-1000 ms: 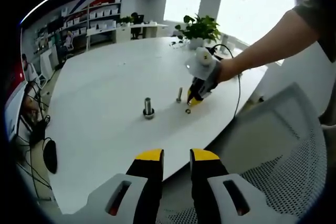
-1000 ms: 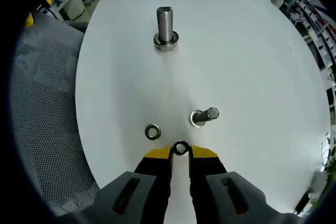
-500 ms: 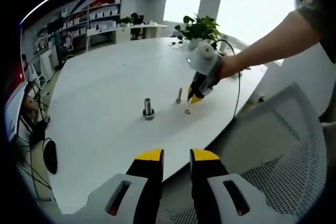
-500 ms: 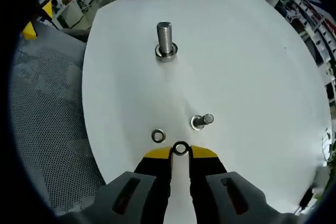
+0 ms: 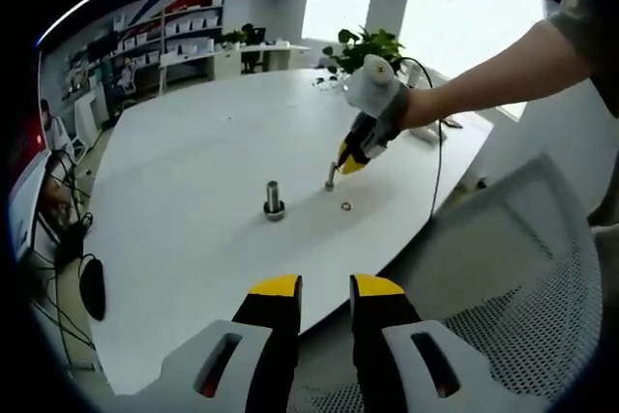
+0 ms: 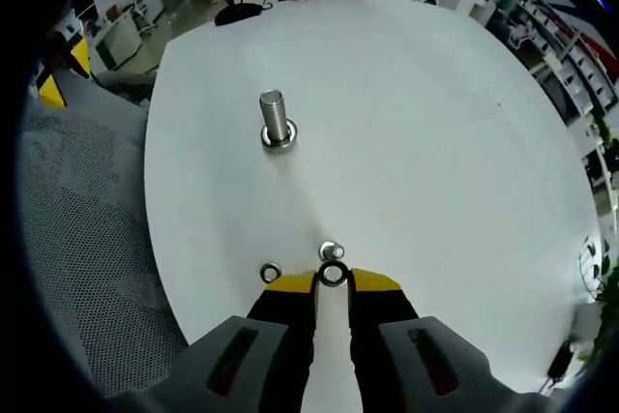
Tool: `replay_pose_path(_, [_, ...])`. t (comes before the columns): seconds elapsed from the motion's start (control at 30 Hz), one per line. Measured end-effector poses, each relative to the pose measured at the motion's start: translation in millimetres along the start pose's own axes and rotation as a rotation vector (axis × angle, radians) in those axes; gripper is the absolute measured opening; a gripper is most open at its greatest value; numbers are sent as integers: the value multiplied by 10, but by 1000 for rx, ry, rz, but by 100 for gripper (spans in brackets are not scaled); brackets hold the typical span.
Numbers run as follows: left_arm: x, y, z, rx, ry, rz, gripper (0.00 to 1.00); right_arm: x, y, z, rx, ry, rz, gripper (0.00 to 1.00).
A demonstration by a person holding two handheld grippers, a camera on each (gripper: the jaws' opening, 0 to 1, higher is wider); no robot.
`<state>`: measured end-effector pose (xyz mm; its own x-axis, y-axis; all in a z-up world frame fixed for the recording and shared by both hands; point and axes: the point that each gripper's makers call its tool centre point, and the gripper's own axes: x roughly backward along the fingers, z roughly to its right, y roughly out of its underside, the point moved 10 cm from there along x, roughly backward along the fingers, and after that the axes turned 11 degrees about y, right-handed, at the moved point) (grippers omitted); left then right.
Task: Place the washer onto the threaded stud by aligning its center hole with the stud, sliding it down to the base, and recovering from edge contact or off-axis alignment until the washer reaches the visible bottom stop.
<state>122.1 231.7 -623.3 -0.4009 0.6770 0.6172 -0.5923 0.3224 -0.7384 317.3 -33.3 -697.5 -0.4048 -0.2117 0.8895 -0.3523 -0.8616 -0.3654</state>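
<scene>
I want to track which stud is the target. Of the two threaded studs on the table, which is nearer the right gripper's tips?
The smaller stud, just beyond the right gripper and its held washer; the larger stud stands farther off.

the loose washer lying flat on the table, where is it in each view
Left gripper view: the loose washer lies right of centre on the white table, just below the small stud and the right gripper.
Right gripper view: the loose washer lies low and left of centre, just left of the right gripper, whose jaws pinch a second washer.
Shared landmark: the large stud.
</scene>
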Motion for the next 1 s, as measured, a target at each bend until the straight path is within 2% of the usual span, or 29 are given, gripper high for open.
replay_pose_path(0.23, [1, -1, -4, 0, -3, 0, 17, 24, 39, 35, 5, 14, -10, 14])
replay_pose_path(0.77, [-1, -3, 0, -4, 0, -4, 17, 102, -53, 33, 9, 31, 57, 14])
replay_pose_path(1.0, [-4, -1, 1, -5, 4, -6, 17, 73, -93, -5, 30, 20, 57, 14])
